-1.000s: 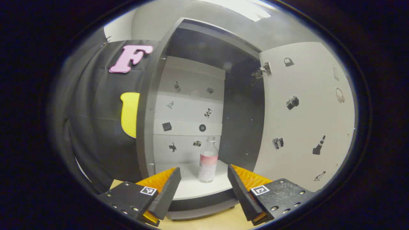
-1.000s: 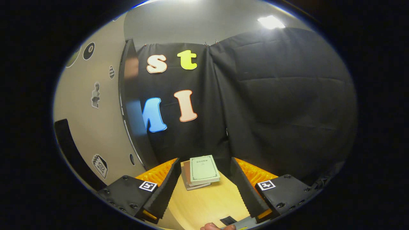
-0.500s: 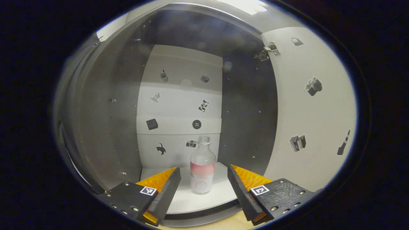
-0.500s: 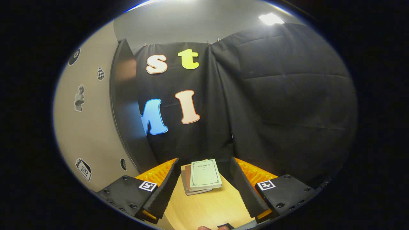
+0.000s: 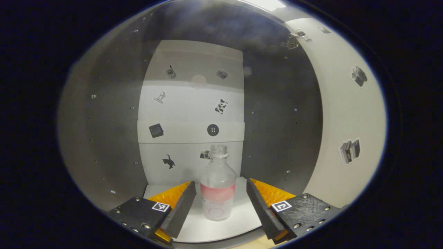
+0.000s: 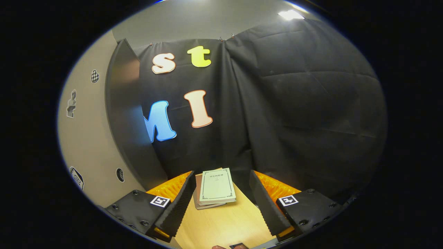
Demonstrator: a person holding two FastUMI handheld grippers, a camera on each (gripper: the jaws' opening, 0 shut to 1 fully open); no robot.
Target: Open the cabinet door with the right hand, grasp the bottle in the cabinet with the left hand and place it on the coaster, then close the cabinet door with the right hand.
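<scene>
Your left hand-held gripper (image 5: 218, 207) was reaching into the cabinet (image 5: 110, 138), its fingers (image 5: 180, 207) spread wide, and in the left gripper view the bottle (image 5: 217, 188) stood upright right between them, touching neither one! The bottle was clear, uncapped, with a pink band round its middle, resting on the white cabinet floor (image 5: 242, 221) near the front edge. Behind it rose the pale back panel (image 5: 190, 114) dotted with small stickers, dark side walls left and right. And the cabinet door (image 5: 346, 114) hung swung open on the right, its pale inner face carrying stickers too, a hinge (image 5: 292, 38) up at the top.

Over to the right gripper view: your right hand-held gripper (image 6: 221, 204) was spread open as well, holding nothing, poised above the wooden bench (image 6: 225, 221). A small stack of books (image 6: 214, 186) lay on the bench ahead, between the fingers and beyond their tips. The door (image 6: 100, 138) showed at the left, its dark edge towards you, with the black cloth wall (image 6: 294, 121) behind.
</scene>
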